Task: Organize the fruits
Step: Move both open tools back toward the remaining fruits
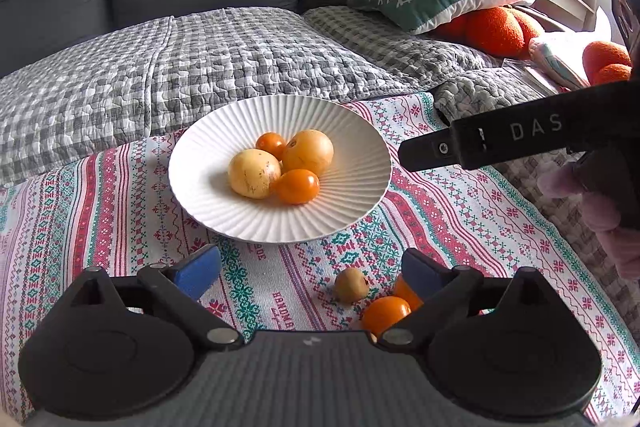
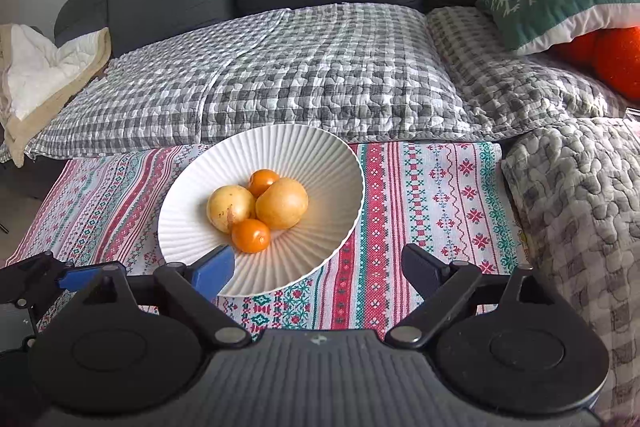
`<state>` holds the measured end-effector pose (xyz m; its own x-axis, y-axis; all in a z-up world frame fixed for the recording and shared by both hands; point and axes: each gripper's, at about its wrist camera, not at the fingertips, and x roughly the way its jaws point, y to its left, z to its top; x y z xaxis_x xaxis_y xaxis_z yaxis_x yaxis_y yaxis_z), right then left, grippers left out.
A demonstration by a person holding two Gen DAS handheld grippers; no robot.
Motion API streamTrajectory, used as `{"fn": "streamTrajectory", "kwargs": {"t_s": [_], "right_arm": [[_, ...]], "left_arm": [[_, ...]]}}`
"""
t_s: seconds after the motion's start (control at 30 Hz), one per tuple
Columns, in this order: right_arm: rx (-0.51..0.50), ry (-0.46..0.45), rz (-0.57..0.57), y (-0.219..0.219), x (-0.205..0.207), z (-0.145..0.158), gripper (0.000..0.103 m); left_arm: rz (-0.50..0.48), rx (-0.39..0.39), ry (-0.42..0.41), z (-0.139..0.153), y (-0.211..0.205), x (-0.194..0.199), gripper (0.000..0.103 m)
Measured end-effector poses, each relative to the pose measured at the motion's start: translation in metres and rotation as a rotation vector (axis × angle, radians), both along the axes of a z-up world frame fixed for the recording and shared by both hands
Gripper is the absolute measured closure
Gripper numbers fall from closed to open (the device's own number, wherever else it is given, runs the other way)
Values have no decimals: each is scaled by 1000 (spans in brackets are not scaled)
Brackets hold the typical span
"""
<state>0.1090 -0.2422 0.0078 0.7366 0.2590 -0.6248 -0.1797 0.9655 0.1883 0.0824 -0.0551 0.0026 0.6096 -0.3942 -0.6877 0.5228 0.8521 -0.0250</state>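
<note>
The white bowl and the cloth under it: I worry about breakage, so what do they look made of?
The white bowl looks like matte glazed ceramic, though moulded plastic is possible: stiff fluted ribs, soft sheen. The cloth looks woven cotton, with visible weave and cross-stitch-style bands.

We see a surface covered by a patterned cloth (image 1: 460, 211) woven in red, green and white bands. A white ribbed plate (image 1: 224, 211) rests directly on the cloth, toward its far edge. Nearer the left camera, three loose fruits lie directly on the cloth: one small tan fruit (image 1: 351, 285) and two orange fruits (image 1: 385, 313), the second (image 1: 404, 291) partly hidden. These three sit close together, apart from the plate. Beyond the cloth's far edge we see a grey checked quilt (image 2: 320, 75).
</note>
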Motion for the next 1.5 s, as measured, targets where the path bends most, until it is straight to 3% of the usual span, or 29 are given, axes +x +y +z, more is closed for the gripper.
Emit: {"fn": "streamTrajectory", "kwargs": {"t_s": [0.37, 0.77, 1.27, 1.37, 1.5], "right_arm": [[-57, -79, 31, 20, -56, 1, 5], [-30, -116, 27, 30, -104, -5, 2], [-124, -85, 23, 37, -126, -45, 1], [-117, -98, 54, 38, -129, -51, 3], [-114, -126, 85, 43, -128, -56, 17]], "left_arm": [[50, -13, 9, 2, 22, -30, 9], [96, 8, 17, -5, 47, -56, 9], [108, 88, 8, -20, 69, -70, 9], [107, 71, 6, -20, 69, -69, 9], [95, 67, -6, -21, 60, -69, 9]]}}
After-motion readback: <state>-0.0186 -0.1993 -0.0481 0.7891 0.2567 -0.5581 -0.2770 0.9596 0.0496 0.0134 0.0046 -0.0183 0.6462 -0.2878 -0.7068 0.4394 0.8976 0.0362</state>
